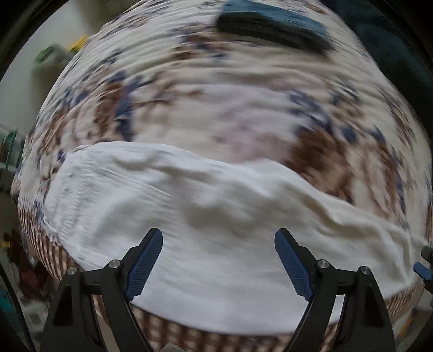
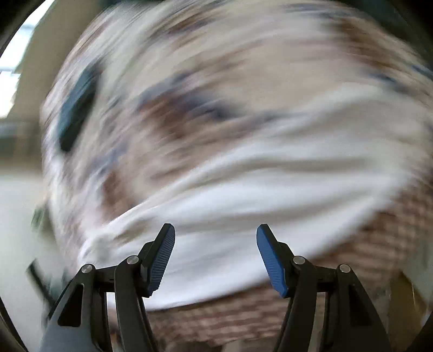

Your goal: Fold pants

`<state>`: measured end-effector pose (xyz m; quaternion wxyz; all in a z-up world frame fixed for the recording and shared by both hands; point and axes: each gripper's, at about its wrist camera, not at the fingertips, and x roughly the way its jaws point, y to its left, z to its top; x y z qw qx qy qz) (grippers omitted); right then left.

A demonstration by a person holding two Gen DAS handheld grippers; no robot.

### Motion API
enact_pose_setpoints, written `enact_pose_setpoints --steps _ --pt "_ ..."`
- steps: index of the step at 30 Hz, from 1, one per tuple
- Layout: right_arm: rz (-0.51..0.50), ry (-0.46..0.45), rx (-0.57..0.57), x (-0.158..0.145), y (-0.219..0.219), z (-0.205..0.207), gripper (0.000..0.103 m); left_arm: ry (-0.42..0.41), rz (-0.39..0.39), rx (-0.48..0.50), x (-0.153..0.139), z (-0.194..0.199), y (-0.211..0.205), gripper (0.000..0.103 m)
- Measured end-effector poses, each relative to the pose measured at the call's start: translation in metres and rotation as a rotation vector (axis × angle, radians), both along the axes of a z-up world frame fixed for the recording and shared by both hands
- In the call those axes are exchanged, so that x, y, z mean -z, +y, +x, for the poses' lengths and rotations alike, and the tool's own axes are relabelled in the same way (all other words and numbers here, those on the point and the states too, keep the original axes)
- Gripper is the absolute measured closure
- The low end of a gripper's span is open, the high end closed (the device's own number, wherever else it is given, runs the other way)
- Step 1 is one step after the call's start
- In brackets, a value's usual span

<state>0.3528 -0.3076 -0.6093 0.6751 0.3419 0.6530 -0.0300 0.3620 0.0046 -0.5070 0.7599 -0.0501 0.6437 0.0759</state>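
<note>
The white pants (image 1: 189, 230) lie stretched across the near edge of a flowered bedspread (image 1: 216, 108) — rumpled, flat. The left gripper (image 1: 218, 260) hangs above them, fingers spread, nothing between. The right gripper (image 2: 216, 257) is spread too, empty, over the same cloth. A dark folded garment (image 1: 273, 24) rests farther back.

This looks like a bedroom in a home. A bed (image 1: 205, 89) fills both views, covered by a cream bedspread with a brown and blue floral print and a brown checked border along its near edge. White pants (image 1: 189, 230) lie spread on the bed near that border, and a folded dark teal garment (image 1: 273, 23) rests farther up the bed. Beyond the bed's left side stand a pale wall and blurred household clutter (image 1: 51, 56).
</note>
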Motion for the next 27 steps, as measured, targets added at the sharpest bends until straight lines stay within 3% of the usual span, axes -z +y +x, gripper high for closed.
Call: enact_pose_setpoints --steps 4,7,10,11,12,14,18,20,23,25,26,27 --pt "0.27 0.015 -0.221 0.039 0.129 0.088 0.037 0.011 0.004 -0.085 0.021 0.02 0.055 0.018" --pt "0.31 0.09 -0.392 0.077 0.216 0.142 0.037 0.038 -0.023 -0.126 0.032 0.029 0.083 0.018" --pt "0.345 0.193 -0.495 0.107 0.273 0.16 0.038 0.053 -0.069 -0.15 0.038 0.031 0.102 0.018" --pt "0.371 0.219 -0.532 0.115 0.289 0.163 0.048 0.062 -0.078 -0.151 0.04 0.031 0.105 0.018" --pt "0.365 0.225 -0.532 0.118 0.295 0.162 0.088 0.072 -0.087 -0.151 0.042 0.032 0.109 0.018" --pt "0.258 0.248 -0.525 0.123 0.296 0.16 0.094 0.09 -0.098 -0.144 0.047 0.032 0.115 0.018" --pt "0.262 0.219 -0.389 0.113 0.269 0.153 0.099 0.135 -0.129 -0.124 0.059 0.029 0.125 0.018" --pt "0.251 0.216 -0.347 0.107 0.262 0.152 0.099 0.146 -0.142 -0.113 0.06 0.029 0.126 0.018" --pt "0.319 0.234 -0.346 0.108 0.258 0.158 0.096 0.171 -0.178 -0.092 0.059 0.033 0.128 0.018" --pt "0.334 0.246 -0.354 0.107 0.247 0.165 0.088 0.201 -0.234 -0.111 0.058 0.043 0.13 0.018" --pt "0.336 0.245 -0.362 0.105 0.244 0.169 0.07 0.228 -0.28 -0.13 0.06 0.047 0.131 0.018" --pt "0.338 0.247 -0.38 0.107 0.246 0.171 0.046 0.251 -0.317 -0.15 0.063 0.052 0.133 0.018"
